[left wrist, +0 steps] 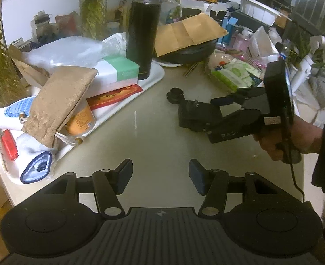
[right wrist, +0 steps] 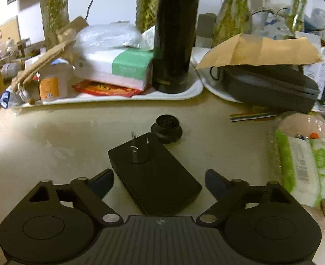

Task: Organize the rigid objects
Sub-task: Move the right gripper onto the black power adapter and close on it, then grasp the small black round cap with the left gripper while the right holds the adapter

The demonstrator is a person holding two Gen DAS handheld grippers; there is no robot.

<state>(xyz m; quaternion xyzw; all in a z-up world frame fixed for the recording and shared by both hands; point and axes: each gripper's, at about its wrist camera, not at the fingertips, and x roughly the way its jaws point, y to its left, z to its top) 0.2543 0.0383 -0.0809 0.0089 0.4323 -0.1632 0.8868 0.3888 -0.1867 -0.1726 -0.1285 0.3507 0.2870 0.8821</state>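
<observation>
A black power adapter (right wrist: pixel 155 170) with its plug prongs up lies on the beige table (right wrist: pixel 52 137). My right gripper (right wrist: pixel 159 182) straddles the adapter, and a thin gap shows at each pad, so it is open. The left wrist view shows the same right gripper (left wrist: pixel 209 116), held by a hand (left wrist: pixel 273 145), around the adapter (left wrist: pixel 191 114). A small round black cap (right wrist: pixel 166 128) sits just beyond the adapter. My left gripper (left wrist: pixel 160 176) hovers over bare table, open, with nothing between its fingers.
A white tray (right wrist: pixel 184 92) at the back carries a tall black flask (right wrist: pixel 175 39), a tissue box (right wrist: pixel 122 68), a red packet and a tan pouch (left wrist: pixel 60 101). A dark case (right wrist: pixel 270 88) under a brown envelope sits back right. Green wipe packets (right wrist: pixel 304 165) lie right.
</observation>
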